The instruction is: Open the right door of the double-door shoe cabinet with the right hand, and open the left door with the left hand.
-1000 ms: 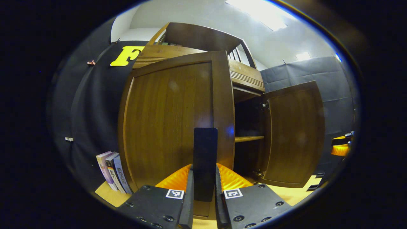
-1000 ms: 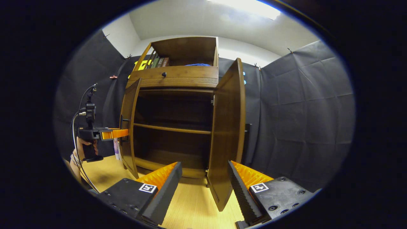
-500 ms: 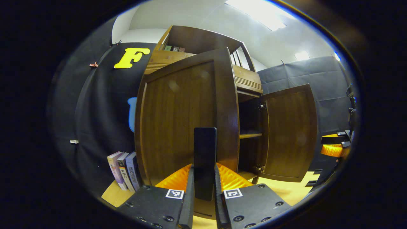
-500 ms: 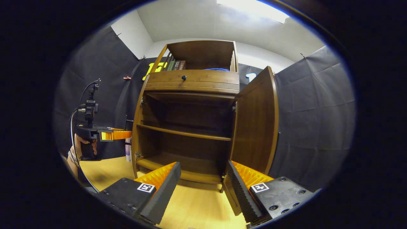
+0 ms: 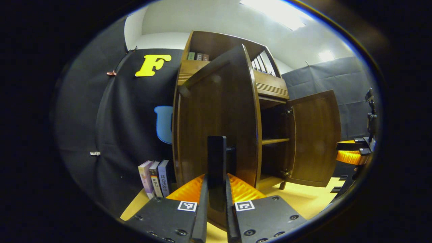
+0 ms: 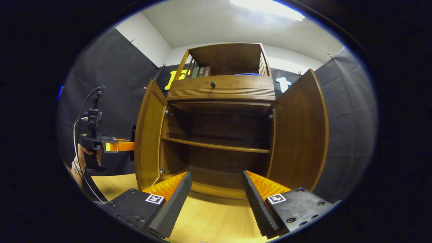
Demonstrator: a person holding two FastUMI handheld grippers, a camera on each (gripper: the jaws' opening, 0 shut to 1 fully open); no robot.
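Cabinet (image 6: 219, 91): brown wood, both doors swung wide.
Left gripper (image 5: 216, 202): clamped on left door's handle (image 5: 216, 162).
Right gripper (image 6: 216, 199): agape, empty, before cabinet.
Left view extra: books (image 5: 154, 180) beside cabinet.

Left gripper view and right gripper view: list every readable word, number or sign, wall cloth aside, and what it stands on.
Spines of the books beside the cabinet: printed characters, too small to read.
Spines of the top-shelf books: too small to read.
On the left gripper, shut on the door handle, and the right gripper: square markers, no words.
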